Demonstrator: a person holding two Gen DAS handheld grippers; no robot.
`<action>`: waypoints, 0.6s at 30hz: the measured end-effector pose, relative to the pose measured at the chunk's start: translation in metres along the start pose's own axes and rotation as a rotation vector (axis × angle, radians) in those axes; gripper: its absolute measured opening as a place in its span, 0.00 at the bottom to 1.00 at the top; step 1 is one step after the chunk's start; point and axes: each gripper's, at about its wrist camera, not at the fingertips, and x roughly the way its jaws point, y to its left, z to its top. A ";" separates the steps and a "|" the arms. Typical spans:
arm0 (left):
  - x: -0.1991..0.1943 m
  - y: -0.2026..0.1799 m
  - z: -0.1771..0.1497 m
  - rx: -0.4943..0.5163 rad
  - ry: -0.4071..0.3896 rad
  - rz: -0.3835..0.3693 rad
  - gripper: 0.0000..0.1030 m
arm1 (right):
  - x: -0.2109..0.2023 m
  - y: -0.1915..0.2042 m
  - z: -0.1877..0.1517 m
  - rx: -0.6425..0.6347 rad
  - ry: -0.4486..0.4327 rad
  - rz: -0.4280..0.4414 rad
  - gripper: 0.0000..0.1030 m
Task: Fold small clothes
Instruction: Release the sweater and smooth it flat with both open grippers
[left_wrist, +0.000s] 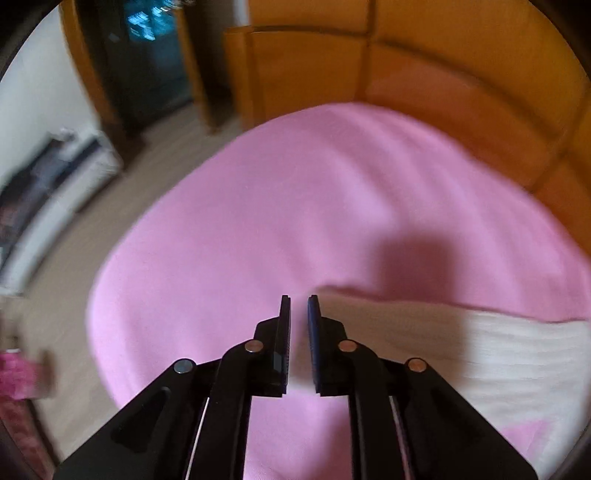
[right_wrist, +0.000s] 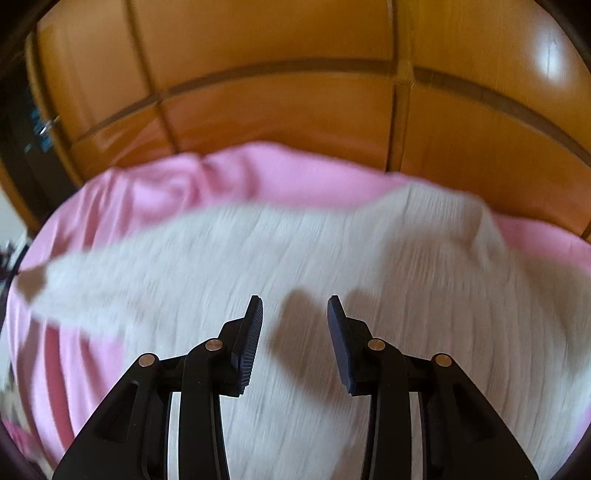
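A white ribbed garment (right_wrist: 280, 258) lies spread on a pink bed sheet (right_wrist: 122, 199). My right gripper (right_wrist: 294, 306) hovers over its middle, jaws open and empty, casting a shadow on the cloth. In the left wrist view the garment (left_wrist: 480, 350) lies at the lower right, its edge reaching under the fingers. My left gripper (left_wrist: 298, 301) is above the garment's left edge, jaws a narrow gap apart with nothing between them. Both views are blurred.
A wooden headboard (right_wrist: 280, 92) runs along the far side of the bed and shows in the left wrist view too (left_wrist: 461, 92). Left of the bed is floor (left_wrist: 166, 147), a dark doorway (left_wrist: 144, 62) and a low white unit (left_wrist: 55, 192).
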 end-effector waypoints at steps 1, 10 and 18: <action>0.010 -0.001 -0.003 -0.008 0.024 0.036 0.10 | -0.005 0.000 -0.013 -0.008 0.008 -0.003 0.34; -0.065 -0.055 -0.069 0.045 -0.167 -0.158 0.52 | -0.083 -0.064 -0.107 0.206 0.021 -0.098 0.50; -0.140 -0.173 -0.205 0.419 -0.137 -0.630 0.54 | -0.188 -0.171 -0.202 0.441 0.042 -0.358 0.58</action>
